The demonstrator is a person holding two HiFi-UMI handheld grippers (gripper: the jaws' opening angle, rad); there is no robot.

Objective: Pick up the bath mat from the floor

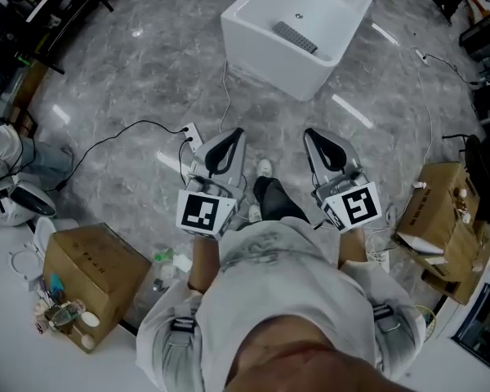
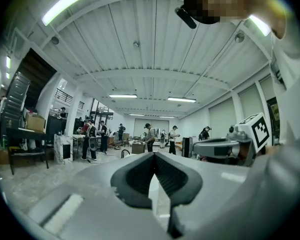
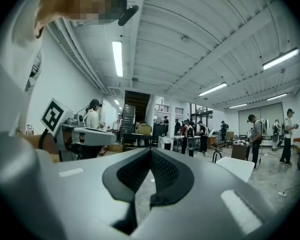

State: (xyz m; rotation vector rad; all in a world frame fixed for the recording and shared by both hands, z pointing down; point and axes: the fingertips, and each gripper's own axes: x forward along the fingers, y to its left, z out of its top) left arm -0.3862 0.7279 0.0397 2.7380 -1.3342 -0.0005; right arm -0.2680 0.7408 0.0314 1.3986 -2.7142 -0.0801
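A glossy white rectangular tub holds a grey ribbed strip, possibly the bath mat. Nearer than the tub, the left gripper and the right gripper are closed and empty above the marbled grey floor.

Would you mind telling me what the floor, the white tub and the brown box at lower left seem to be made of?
Floor: polished stone or stone-look tile; grey veining and sharp lamp reflections.
White tub: smooth glossy shell, probably acrylic or ceramic; the look leaves it open.
Brown box: matte cardboard, most likely; dull tan faces with creased edges.
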